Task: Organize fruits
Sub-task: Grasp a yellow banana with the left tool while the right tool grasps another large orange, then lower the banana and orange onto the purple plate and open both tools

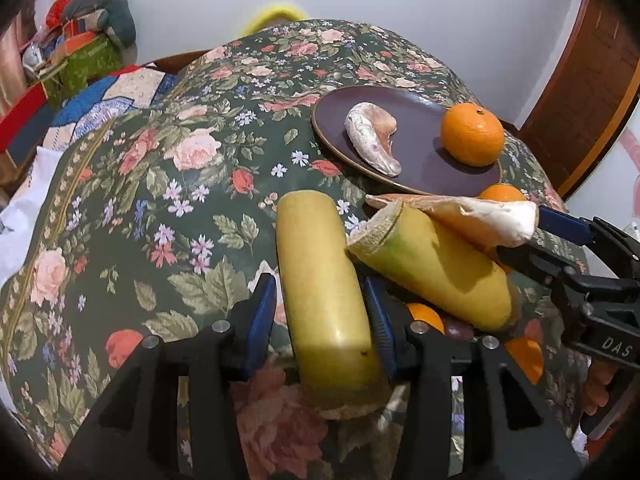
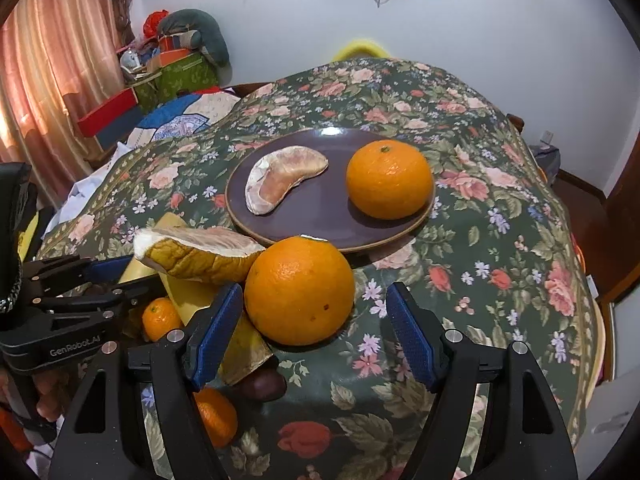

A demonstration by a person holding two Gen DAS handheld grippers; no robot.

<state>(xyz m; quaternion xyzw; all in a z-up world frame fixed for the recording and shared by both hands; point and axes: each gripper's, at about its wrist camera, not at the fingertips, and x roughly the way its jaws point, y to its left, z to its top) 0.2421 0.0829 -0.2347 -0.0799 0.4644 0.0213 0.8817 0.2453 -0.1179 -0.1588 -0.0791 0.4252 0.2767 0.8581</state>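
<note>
A dark purple plate [image 2: 320, 224] holds a peeled pomelo segment [image 2: 280, 182] and an orange [image 2: 389, 178]; the plate [image 1: 416, 120] also shows in the left wrist view. My left gripper [image 1: 320, 308] is shut on a yellow pomelo rind piece [image 1: 324, 296]. More rind pieces [image 1: 432, 264] lie beside it. My right gripper [image 2: 316, 320] is open around a large orange [image 2: 299, 290] on the cloth, its left pad close to it. Small oranges [image 2: 160, 318] lie behind the rinds.
The table has a floral cloth [image 2: 500, 240]. Boxes and clutter [image 2: 168, 68] stand at the far left by a curtain. A yellow chair back [image 2: 360, 50] shows beyond the table. A dark fruit [image 2: 264, 386] lies under the rinds.
</note>
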